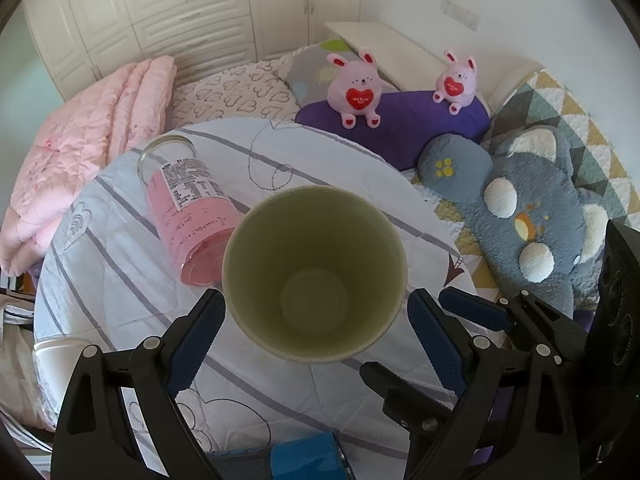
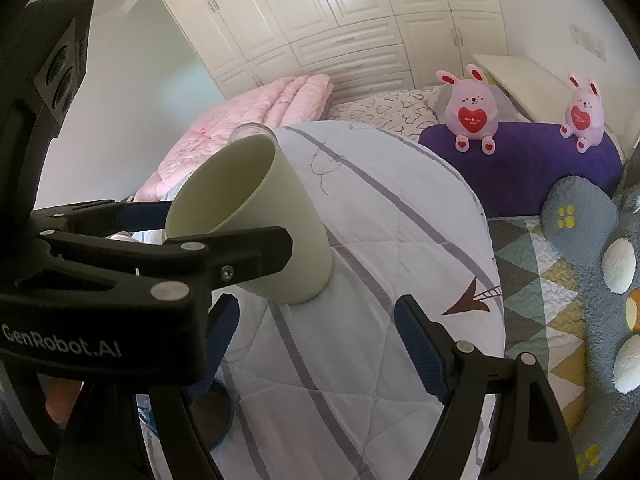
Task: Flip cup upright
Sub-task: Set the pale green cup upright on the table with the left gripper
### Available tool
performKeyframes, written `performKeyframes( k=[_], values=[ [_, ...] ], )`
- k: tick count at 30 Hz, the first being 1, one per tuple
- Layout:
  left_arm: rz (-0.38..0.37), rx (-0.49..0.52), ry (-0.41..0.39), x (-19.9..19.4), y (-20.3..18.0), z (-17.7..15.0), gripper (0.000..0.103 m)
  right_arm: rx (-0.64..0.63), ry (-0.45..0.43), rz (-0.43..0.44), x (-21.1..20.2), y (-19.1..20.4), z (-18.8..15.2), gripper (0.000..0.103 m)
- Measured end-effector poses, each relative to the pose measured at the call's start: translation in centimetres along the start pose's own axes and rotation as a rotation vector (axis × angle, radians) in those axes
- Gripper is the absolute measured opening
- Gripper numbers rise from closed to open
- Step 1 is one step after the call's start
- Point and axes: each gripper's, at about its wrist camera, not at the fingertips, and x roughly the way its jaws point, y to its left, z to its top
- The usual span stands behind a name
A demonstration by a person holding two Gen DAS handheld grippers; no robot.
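The pale green cup (image 1: 315, 276) fills the middle of the left wrist view, mouth toward the camera, sitting between the spread fingers of the left tool (image 1: 316, 320), though contact is unclear. In the right wrist view it leans tilted at centre left, its base on the striped quilt (image 2: 400, 232), while the right tool (image 2: 316, 340) gapes wide below, holding nothing. A pink glass (image 1: 188, 208) lies on its side just beside the cup's upper left.
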Motion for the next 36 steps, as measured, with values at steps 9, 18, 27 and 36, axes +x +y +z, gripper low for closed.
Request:
performKeyframes(
  k=[9,18,27,36],
  values=[
    [-0.017,-0.002,-0.033,-2.2,0.3,-0.5,0.1,-0.011,-0.017,-0.013,-1.2,1.2,0.0,0.081],
    [-0.038,-0.022,-0.112,-6.0,1.7,-1.9,0.102,-0.029,-0.04,-0.037,-3.0,3.1,-0.1,0.081],
    [-0.039,-0.041,-0.181,-9.9,4.2,-4.7,0.102,-0.064,-0.068,-0.064,-5.0,6.7,-0.5,0.081],
    [-0.002,-0.074,-0.253,-13.0,7.3,-8.1,0.103,-0.096,-0.118,-0.105,-6.9,10.9,-0.9,0.081]
  ],
)
